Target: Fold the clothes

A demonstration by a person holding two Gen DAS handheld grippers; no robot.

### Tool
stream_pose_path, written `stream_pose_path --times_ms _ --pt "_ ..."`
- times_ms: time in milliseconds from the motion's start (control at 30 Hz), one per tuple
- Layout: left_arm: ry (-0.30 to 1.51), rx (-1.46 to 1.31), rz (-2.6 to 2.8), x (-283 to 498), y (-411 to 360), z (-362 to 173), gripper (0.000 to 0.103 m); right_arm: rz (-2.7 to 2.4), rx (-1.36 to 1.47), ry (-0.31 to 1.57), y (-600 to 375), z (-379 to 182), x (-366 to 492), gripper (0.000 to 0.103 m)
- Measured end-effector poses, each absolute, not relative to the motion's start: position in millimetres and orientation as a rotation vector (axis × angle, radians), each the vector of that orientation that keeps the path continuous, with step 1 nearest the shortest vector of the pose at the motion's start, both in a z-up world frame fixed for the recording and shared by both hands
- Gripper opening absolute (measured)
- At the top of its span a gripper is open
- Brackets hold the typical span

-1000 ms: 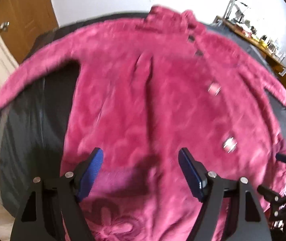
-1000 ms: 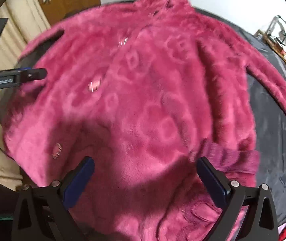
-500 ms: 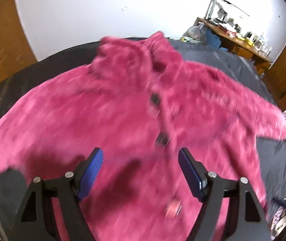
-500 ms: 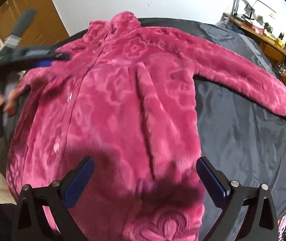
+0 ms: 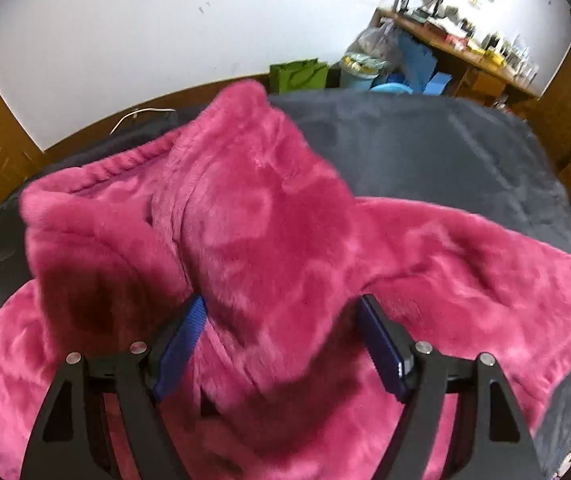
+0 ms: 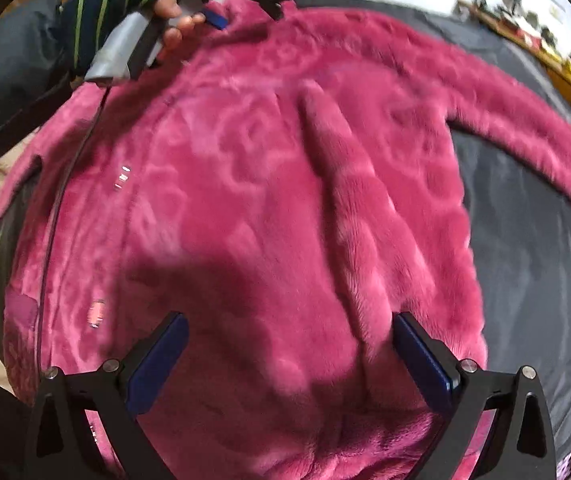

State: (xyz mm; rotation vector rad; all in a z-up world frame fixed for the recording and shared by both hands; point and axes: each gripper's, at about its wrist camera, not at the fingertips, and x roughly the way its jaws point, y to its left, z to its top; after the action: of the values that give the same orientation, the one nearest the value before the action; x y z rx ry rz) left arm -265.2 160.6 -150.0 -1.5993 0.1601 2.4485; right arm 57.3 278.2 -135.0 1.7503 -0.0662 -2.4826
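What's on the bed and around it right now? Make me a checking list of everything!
Surface: dark bedcover, wrinkled.
Job's things: fluffy pink jacket spread buttons-up, collar area bunched up.
Clutter: nothing seen on the cover.
Grippers: left gripper open around the raised collar fabric; right gripper open above the jacket's lower part.
Cables: white cord by the wall.
Surroundings: cluttered desk, green bag, wooden doors.

One pink fleece jacket (image 6: pixel 285 200); two tools (image 5: pixel 281 344) (image 6: pixel 289 360); perhaps three snaps (image 6: pixel 97 312).

Even indoor light, soft shadows near the fingers, motion blur, fisheye-bent edges.
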Motion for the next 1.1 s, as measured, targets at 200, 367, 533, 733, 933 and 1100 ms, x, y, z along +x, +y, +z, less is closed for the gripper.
stream_pose_path --times_ms 200,367,533,733,933,1100 --pt "0.238 -1.513 2.506 -267.6 164.4 -156.5 0.089 -2.472 1.814 -0.105 284.9 -147.3 55.1 0.103" --pt "0.245 -1.497 2.498 -268.0 159.6 -158.9 0.092 -2.504 1.802 -0.194 307.9 -138.1 53.8 0.103" --pt "0.257 -1.530 2.479 -253.4 159.6 -151.0 0.092 -2.534 1.787 -0.284 330.9 -128.8 52.5 0.103" --pt "0.160 -1.465 2.464 -202.6 161.7 -122.2 0.092 -2.645 1.725 -0.538 395.3 -109.3 53.7 0.103" --pt "0.110 -1.532 2.428 -143.7 169.2 -109.4 0.092 -2.792 1.617 -1.046 533.7 -87.6 70.2 0.103" --pt "0.050 -1.598 2.427 -106.3 183.1 -105.0 0.092 -2.840 1.575 -1.256 618.9 -87.7 81.5 0.103"
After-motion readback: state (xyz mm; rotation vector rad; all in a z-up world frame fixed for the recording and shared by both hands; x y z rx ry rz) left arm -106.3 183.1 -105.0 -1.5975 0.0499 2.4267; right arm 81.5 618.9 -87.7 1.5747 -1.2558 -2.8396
